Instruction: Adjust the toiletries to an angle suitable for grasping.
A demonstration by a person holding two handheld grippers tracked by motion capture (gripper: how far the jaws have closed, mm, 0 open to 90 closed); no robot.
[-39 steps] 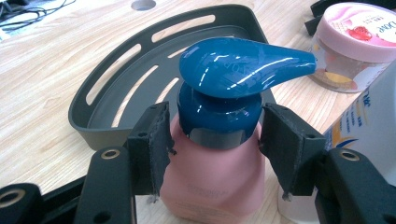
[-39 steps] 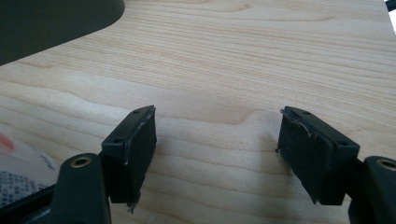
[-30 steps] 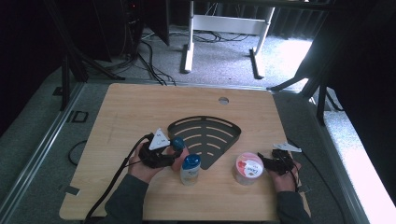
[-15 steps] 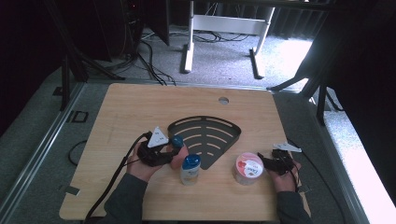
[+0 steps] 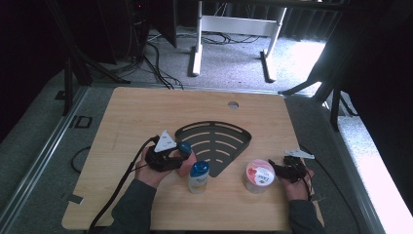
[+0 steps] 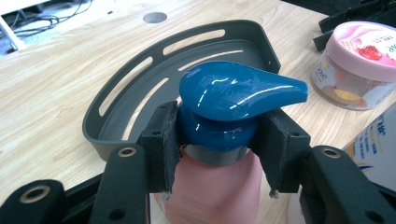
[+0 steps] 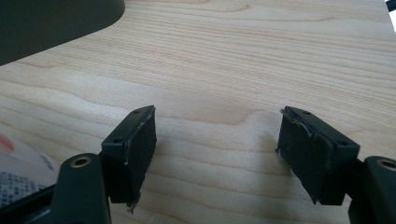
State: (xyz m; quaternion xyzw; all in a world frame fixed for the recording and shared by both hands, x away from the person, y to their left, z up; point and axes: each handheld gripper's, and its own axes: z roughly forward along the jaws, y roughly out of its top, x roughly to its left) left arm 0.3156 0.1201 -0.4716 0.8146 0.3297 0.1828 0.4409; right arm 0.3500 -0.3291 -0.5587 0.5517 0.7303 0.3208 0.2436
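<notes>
A pink pump bottle [image 6: 212, 186] with a blue pump head [image 6: 233, 93] stands on the table just in front of the dark grey corner shelf tray [image 6: 116, 93]. My left gripper [image 6: 217, 135] is shut on the bottle's blue collar, one pad on each side. In the high view the same left gripper [image 5: 168, 155] holds the pump bottle [image 5: 185, 163] at the tray's [image 5: 214, 141] left front edge. My right gripper [image 7: 217, 154] stands open over bare wood, with nothing between its jaws. From above, the right gripper [image 5: 280, 170] lies beside a pink-lidded jar [image 5: 258, 175].
A small white bottle with a blue cap [image 5: 198, 176] stands between the pump bottle and the jar [image 6: 357, 60]. The wooden table [image 5: 146, 112] has a round cable hole [image 5: 233, 105] at the back. Cables trail off its left front edge. Desk legs stand on the floor beyond.
</notes>
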